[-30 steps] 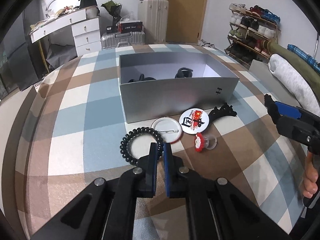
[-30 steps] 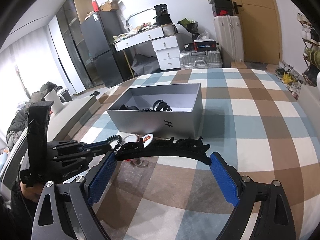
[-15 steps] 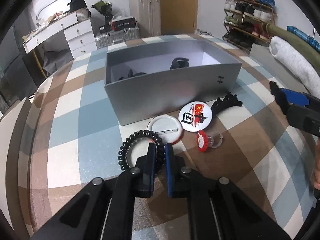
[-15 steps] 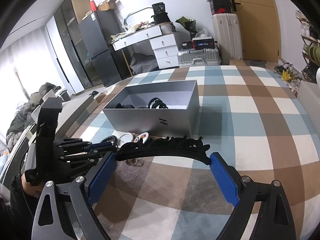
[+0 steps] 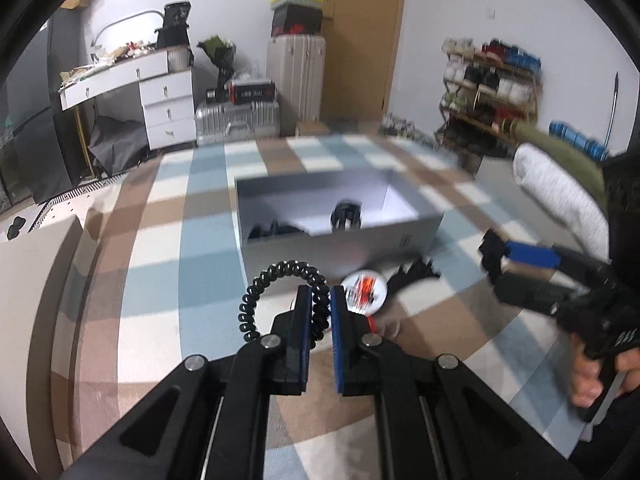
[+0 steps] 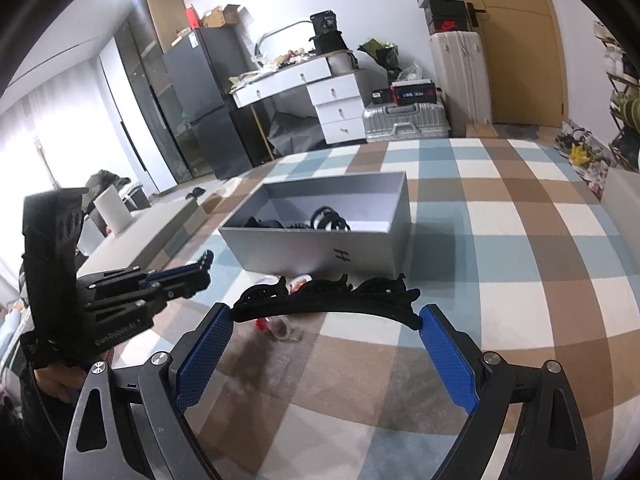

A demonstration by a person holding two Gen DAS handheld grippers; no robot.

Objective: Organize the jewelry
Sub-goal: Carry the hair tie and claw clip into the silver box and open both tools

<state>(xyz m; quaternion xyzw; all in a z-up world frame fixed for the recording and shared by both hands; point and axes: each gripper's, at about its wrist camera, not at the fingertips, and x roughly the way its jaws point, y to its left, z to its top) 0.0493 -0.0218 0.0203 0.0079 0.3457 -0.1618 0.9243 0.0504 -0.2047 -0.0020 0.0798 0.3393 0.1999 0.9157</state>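
Ref. landmark: grey box (image 5: 340, 236), open-topped, sitting on the checked worktop (image 5: 160, 240).

Left tongs (image 5: 319, 312): clenched on the black spiral hair tie (image 5: 280, 276). Grip is on the right side of the loop; rest of the loop stands free above the worktop, in front of the box's near wall.

Right tongs (image 6: 326, 340): spread wide, grasping nothing. A black headband (image 6: 326, 300) lies across the gap betw. the fingertips; whether it touches them, cannot tell. It lies just in front of the box.

Handling, hair tie (judgement): light, soft, springy; coil stretches & may snap back or slip if pinched at the edge. Hold across the full coil thickness, w/ moderate force.

Also in front of the box: round badge (image 5: 366, 292), small red item (image 6: 276, 326). Dark items already inside box.
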